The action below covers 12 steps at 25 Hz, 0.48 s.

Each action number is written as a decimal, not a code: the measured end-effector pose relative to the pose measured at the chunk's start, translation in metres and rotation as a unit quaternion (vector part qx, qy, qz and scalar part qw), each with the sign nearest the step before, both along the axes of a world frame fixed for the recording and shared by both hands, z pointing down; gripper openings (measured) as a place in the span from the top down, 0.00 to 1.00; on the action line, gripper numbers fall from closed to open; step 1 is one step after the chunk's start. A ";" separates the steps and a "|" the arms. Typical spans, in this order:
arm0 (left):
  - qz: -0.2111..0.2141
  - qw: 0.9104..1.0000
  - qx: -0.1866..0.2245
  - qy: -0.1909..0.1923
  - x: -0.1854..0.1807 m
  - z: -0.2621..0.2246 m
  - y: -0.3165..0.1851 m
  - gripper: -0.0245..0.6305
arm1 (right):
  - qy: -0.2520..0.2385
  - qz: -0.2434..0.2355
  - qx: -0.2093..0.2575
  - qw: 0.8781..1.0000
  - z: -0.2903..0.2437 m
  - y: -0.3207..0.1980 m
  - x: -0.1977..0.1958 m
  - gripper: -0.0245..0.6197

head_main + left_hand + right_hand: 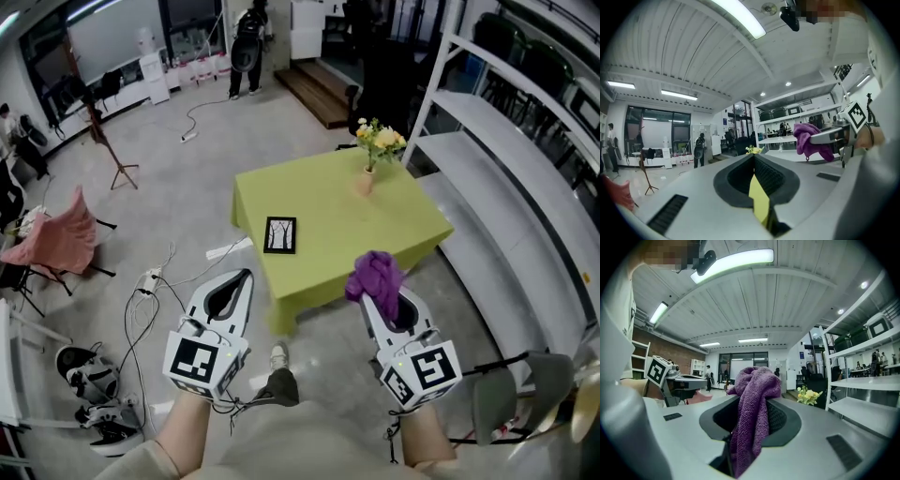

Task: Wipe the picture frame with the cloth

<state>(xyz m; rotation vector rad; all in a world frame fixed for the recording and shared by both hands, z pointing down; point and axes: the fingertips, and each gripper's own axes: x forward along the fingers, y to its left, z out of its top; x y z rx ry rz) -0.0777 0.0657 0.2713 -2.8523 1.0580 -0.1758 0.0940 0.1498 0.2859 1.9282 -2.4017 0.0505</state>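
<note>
Jaws of the right gripper [375, 292] are clamped on the purple cloth [375, 274], which bunches above their tips and hangs down between them. Those of the left gripper [246, 275] are pressed together with nothing between. Both grippers hover short of the green surface [356, 230]. On it the frame [280, 234] lies flat, ahead of the left jaws. Farther ahead of the right jaws, a vase [365, 181] holds yellow flowers [379, 139].

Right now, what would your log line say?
left gripper: shut, empty | right gripper: shut on cloth | picture frame: flat on table, untouched | wiping: not started
</note>
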 end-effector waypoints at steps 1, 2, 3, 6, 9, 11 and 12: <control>0.000 1.000 -0.006 -0.001 0.000 0.002 -0.014 0.95 | 0.001 -0.001 -0.007 1.000 0.002 -0.015 -0.001 0.78; 0.001 1.000 -0.012 -0.001 0.000 0.005 -0.028 0.95 | 0.003 -0.001 -0.013 1.000 0.004 -0.030 -0.002 0.78; 0.003 1.000 -0.016 -0.002 0.000 0.008 -0.043 0.95 | 0.003 -0.003 -0.018 1.000 0.006 -0.046 -0.003 0.78; 0.012 1.000 -0.021 -0.009 -0.001 0.020 -0.086 0.95 | 0.004 -0.008 -0.032 0.999 0.010 -0.095 -0.006 0.77; 0.014 0.999 -0.036 -0.018 -0.001 0.034 -0.129 0.95 | 0.006 -0.012 -0.047 0.999 0.016 -0.144 -0.009 0.77; 0.016 0.998 -0.047 -0.025 0.002 0.045 -0.155 0.95 | 0.008 -0.014 -0.058 0.998 0.023 -0.176 -0.008 0.77; 0.019 0.998 -0.054 -0.028 0.004 0.051 -0.167 0.95 | 0.010 -0.015 -0.065 0.998 0.027 -0.191 -0.007 0.77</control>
